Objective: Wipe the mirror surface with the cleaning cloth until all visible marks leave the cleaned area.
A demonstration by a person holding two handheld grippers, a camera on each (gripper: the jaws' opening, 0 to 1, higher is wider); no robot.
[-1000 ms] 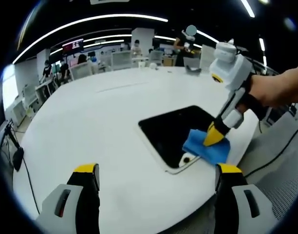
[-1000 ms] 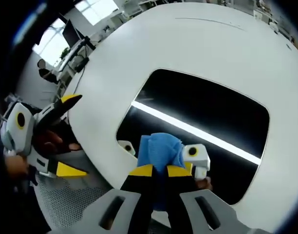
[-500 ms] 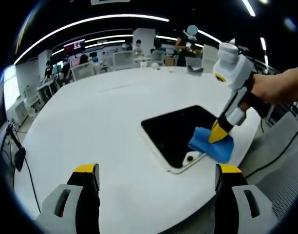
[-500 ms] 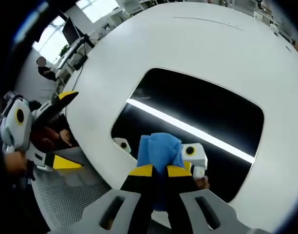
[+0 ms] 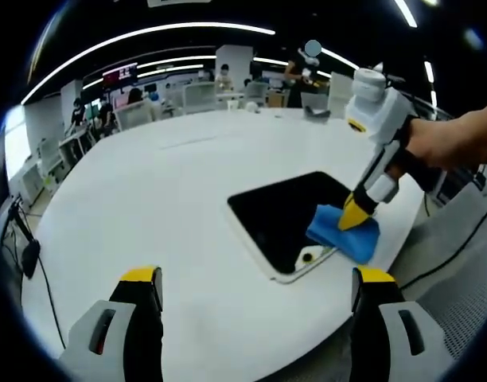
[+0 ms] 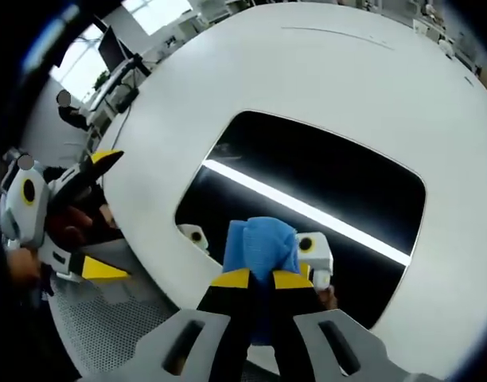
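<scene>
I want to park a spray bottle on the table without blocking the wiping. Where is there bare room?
The table is bare on the wide stretch left of and beyond the mirror, up to the far edge. It is crowded at the mirror's near right corner, where the right claw presses the cloth, close to the table's edge.

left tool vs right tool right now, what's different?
The right tool is shut on the blue cloth and presses it onto a corner of the mirror; the left tool stands open and holds nothing. The right tool points down at the mirror, while the left tool hangs off the white table, near its edge, clear of the mirror. Both have yellow-tipped black jaws.
</scene>
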